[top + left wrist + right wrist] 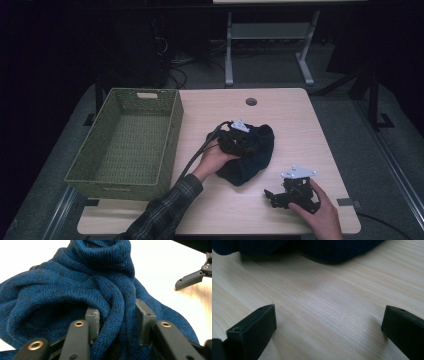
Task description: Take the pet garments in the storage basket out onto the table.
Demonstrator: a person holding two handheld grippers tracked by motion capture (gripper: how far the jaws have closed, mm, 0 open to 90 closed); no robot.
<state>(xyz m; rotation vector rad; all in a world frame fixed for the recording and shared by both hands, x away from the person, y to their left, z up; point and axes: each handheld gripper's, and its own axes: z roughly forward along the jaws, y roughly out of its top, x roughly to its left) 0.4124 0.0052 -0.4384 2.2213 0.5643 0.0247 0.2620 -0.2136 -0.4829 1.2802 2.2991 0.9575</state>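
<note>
Sweater position: the blue sweater point(252, 152) lies bunched near the middle of the table point(300, 125), right of the basket point(125, 145).
Sweater long axis: runs from the far right corner of the heap down toward the near left; a rolled tube of knit points away from the left gripper point(117, 322).
Left gripper: on top of the heap, jaws parted, a thick fold between them; pads beside the fold, no firm squeeze visible.
Right gripper point(280, 196): released, jaws wide apart, low over bare wood near the front edge, just short of the sweater.
Open room: bare tabletop right of and beyond the heap.
Obstructions: the basket wall stands close on the left.
</note>
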